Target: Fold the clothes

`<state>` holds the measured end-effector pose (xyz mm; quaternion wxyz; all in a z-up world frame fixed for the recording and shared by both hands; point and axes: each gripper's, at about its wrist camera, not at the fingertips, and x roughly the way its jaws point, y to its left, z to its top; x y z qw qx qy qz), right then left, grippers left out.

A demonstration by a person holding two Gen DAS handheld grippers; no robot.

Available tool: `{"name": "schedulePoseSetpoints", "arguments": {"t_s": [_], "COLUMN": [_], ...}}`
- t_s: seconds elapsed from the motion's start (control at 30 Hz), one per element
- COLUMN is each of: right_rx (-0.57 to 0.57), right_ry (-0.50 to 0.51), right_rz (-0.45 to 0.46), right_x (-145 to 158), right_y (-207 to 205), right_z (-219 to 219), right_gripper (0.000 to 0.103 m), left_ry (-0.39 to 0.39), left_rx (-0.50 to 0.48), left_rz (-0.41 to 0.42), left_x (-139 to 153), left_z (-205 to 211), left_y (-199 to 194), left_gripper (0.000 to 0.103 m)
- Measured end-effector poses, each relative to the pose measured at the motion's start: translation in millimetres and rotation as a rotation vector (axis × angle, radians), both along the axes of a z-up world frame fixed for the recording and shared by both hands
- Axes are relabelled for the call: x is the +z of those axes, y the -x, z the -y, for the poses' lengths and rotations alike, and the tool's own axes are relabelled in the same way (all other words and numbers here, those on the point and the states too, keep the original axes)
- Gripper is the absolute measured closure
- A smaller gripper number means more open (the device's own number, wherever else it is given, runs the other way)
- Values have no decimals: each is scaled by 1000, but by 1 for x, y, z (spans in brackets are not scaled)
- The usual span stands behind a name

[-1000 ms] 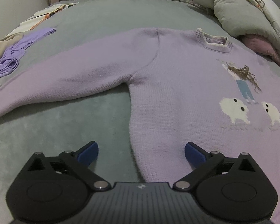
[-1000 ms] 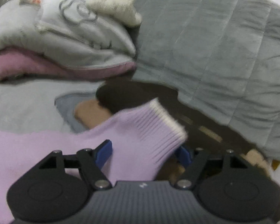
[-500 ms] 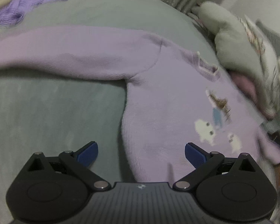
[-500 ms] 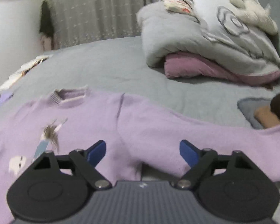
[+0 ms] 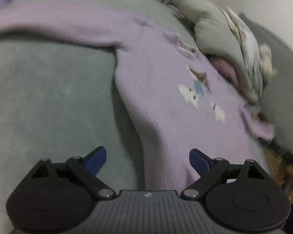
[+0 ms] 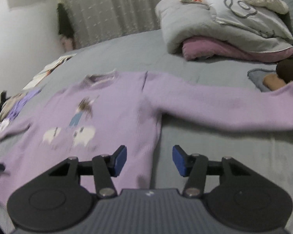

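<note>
A lilac knit sweater [image 5: 166, 89] [image 6: 111, 115] with a girl-and-sheep picture lies flat, front up, on the grey bed, both sleeves spread out. My left gripper [image 5: 147, 160] hovers over its lower left hem corner; its jaws are closing, and the ribbed hem lies under the gap with the pads off it. My right gripper [image 6: 149, 160] hovers over the lower right side edge of the sweater; its jaws are closing too, with nothing pressed between its blue pads [image 6: 179, 160].
Folded grey and pink bedding [image 6: 224, 33] with a cream plush toy sits at the head of the bed [image 6: 214, 156]. Purple clothes [image 6: 19, 105] and papers [image 6: 48, 68] lie at the far left. A slipper and dark item [image 6: 273, 78] rest by the right sleeve's cuff.
The right gripper swung from the sleeve cuff back toward the sweater's body and narrowed its jaws. The left gripper slid toward the hem corner and turned, its jaws narrowing slightly.
</note>
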<state>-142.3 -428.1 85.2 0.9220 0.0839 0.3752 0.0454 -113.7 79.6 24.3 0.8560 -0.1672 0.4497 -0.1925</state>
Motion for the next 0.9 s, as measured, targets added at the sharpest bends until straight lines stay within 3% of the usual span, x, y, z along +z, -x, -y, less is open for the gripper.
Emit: {"name": "schedulePoseSetpoints", "arguments": {"t_s": [0.07, 0.1, 0.13, 0.23, 0.3, 0.37, 0.4, 0.47, 0.67, 0.77, 0.9], "right_rx": [34, 43, 58, 92, 95, 111, 122, 156, 203, 214, 217], "right_ry": [-15, -17, -27, -126, -185, -195, -196, -181, -124, -168, -199], "right_rz": [-31, -43, -61, -109, -107, -88, -82, -83, -44, 49, 95], "right_x": [-9, -13, -19, -38, -51, -54, -54, -56, -38, -5, 20], "right_y": [14, 20, 27, 38, 43, 46, 48, 48, 51, 62, 71], "right_z": [0, -1, -1, 1, 4, 1, -2, -9, -24, -18, -8], "right_gripper": [47, 47, 47, 42, 39, 37, 43, 91, 94, 94, 94], "left_ry": [-202, -255, -253, -179, -125, -43, 0, 85, 205, 211, 216], "left_rx": [-25, -40, -46, -31, 2, 33, 48, 79, 94, 83, 55], "left_rz": [63, 87, 90, 67, 45, 14, -2, -35, -15, -1, -20], "left_x": [4, 4, 5, 9, 9, 6, 4, 1, 24, 35, 43], "left_z": [32, 46, 55, 60, 53, 44, 39, 30, 14, 13, 13], "left_y": [9, 13, 14, 9, 6, 3, 2, 0, 2, 2, 5], "left_gripper": [24, 25, 26, 47, 75, 89, 91, 92, 94, 94, 94]}}
